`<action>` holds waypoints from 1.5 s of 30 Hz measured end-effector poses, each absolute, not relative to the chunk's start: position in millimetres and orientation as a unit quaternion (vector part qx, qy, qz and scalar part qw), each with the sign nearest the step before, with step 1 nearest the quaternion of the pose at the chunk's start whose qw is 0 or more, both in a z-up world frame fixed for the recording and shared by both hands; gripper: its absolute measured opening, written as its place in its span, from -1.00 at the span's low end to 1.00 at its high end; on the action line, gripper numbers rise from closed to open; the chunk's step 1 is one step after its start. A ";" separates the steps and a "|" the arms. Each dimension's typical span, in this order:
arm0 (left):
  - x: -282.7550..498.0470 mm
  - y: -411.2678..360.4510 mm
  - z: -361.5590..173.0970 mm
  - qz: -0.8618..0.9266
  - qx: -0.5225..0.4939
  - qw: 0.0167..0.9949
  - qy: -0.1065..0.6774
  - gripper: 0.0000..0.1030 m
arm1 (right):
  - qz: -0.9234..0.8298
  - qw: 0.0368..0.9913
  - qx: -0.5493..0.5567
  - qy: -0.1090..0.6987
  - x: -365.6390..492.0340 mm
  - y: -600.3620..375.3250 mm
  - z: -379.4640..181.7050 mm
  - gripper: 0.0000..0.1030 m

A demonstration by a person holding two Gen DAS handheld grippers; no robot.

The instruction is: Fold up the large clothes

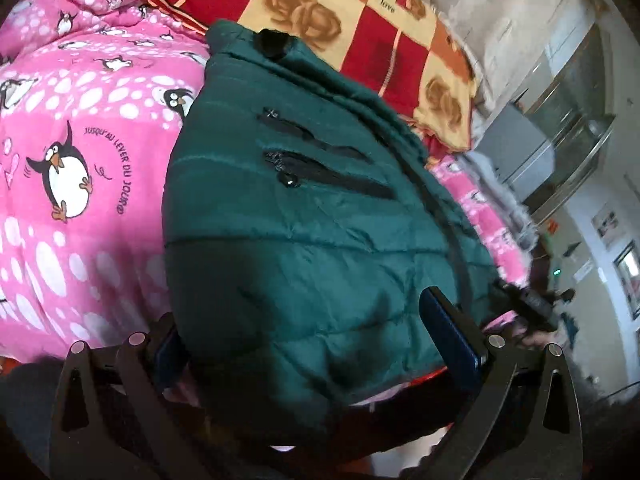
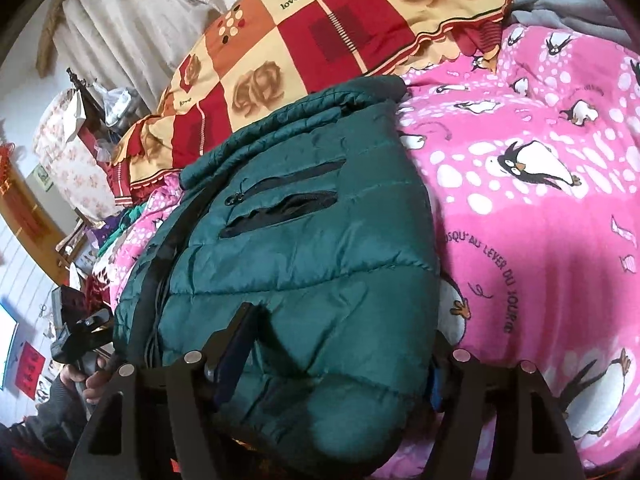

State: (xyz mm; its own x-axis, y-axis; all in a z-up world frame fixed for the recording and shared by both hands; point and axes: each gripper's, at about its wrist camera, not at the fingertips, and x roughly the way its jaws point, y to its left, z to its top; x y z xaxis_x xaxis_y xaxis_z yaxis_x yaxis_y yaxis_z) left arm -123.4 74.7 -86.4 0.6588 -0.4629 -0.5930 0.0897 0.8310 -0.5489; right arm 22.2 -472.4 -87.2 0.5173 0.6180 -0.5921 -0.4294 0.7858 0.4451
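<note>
Both tools point forward and downward, side by side. The left tool has its jaws set wide, the green jacket filling the gap; its left finger is half hidden under the cloth, so whether the pads press cannot be told. From the right wrist view it shows at the far left, gripped by a hand in a grey sleeve. The right tool also stands wide: its left finger lies on the jacket, its right finger at the jacket's right edge. Whether it grips is unclear.
</note>
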 end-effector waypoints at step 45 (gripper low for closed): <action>-134.2 80.6 -61.6 -0.049 -0.221 0.897 0.379 -0.58 | 0.348 0.892 0.056 0.283 -25.3 -454.4 -31.3 -0.75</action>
State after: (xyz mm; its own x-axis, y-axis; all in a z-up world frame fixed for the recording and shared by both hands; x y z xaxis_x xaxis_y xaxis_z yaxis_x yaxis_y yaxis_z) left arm -134.2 80.6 -61.6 0.7082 -0.2550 -0.6584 -0.0807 0.8972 -0.4342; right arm -25.3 -454.4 -31.3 0.5971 0.6531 -0.4657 -0.5893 0.7510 0.2977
